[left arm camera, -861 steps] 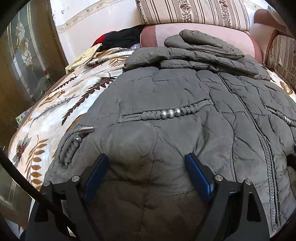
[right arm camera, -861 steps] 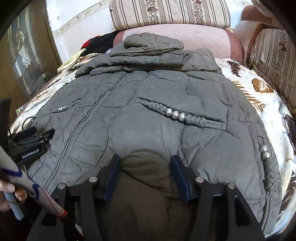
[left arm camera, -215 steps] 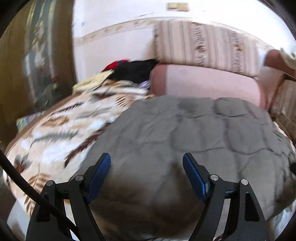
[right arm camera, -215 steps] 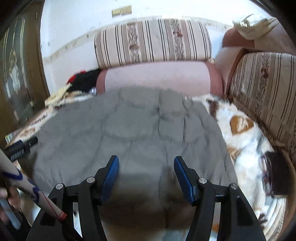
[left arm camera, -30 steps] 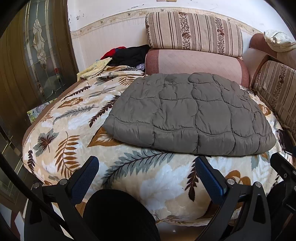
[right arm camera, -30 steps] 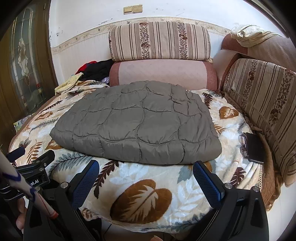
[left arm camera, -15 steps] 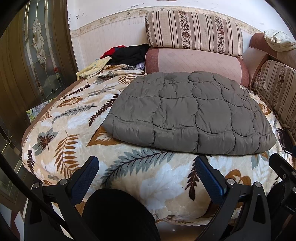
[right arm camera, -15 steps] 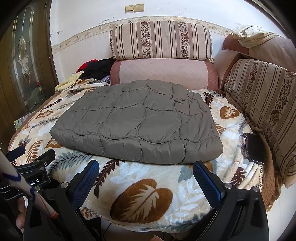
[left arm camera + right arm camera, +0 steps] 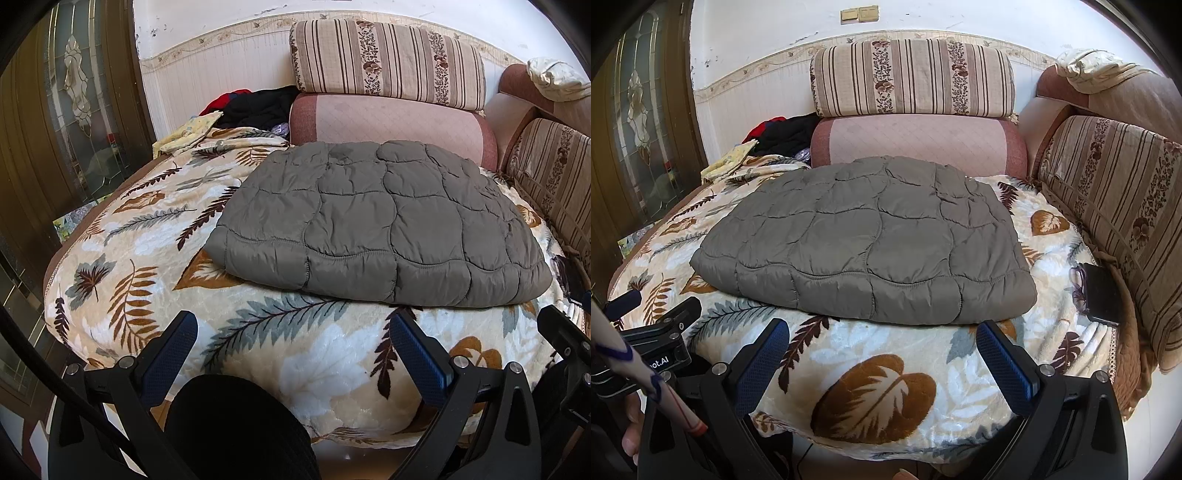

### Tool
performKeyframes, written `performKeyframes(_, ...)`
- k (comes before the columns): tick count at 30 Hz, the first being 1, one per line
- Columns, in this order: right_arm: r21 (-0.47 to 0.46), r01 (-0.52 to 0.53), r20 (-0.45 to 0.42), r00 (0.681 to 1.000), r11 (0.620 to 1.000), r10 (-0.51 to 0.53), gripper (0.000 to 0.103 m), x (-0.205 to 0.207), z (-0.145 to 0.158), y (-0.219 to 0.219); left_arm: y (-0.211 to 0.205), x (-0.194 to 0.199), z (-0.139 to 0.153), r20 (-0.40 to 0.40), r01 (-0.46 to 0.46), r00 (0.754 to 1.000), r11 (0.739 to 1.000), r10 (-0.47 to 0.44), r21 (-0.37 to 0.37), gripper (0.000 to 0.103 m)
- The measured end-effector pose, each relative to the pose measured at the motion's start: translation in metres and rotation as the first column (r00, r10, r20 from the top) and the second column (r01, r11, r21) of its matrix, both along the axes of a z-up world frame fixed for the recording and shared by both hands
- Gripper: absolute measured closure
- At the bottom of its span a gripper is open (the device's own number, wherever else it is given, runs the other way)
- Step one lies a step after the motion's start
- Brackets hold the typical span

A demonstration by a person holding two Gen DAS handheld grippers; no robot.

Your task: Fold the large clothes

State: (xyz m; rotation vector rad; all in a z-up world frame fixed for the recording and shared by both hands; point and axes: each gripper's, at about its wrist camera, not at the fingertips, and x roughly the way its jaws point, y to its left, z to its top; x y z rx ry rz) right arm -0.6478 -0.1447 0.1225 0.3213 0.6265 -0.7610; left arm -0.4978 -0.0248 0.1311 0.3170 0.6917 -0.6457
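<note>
Closest to me, my left gripper (image 9: 291, 345) has its blue-padded fingers (image 9: 170, 350) spread wide with nothing between them, held off the near edge of the bed. A rounded black shape (image 9: 240, 428) sits low between those fingers; I cannot tell what it is. My right gripper (image 9: 881, 350) is likewise wide apart and empty, also short of the near edge, and in its view the left gripper's black body shows at the lower left beside a white sleeve with blue and orange markings (image 9: 646, 376).

Beyond both grippers lies the cream plush blanket printed with brown and grey leaves (image 9: 875, 391), covering the bed and draping over its near edge. On it, toward the middle and reaching back to the far edge, rests the grey quilted padded coat (image 9: 373, 225), folded into a flat, thick rectangle with its smooth quilted side up; neither gripper touches it.

Near the bed's right edge a flat black rectangular object (image 9: 1102, 293) lies with a pair of glasses (image 9: 1078, 288) just beside it.

At the far edge stands a pink padded bolster (image 9: 388, 127), with a beige striped floral cushion (image 9: 388, 62) on top. In the far left corner a heap of black and red clothes (image 9: 255, 107) lies next to a pale yellow cloth (image 9: 188, 134). A dark wooden door with patterned glass (image 9: 77, 110) stands at the left.
</note>
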Motion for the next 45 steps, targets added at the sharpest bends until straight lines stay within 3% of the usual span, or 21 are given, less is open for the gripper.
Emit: performKeyframes(45, 0.007, 0.003, -0.002, 1.0, 1.0, -0.003, 0.0, -0.0001, -0.0021, 0.0005, 0.0019, 0.0011, -0.0004, -0.004, 0.002, 1.0, 1.0, -0.002, 0.002, 0.0)
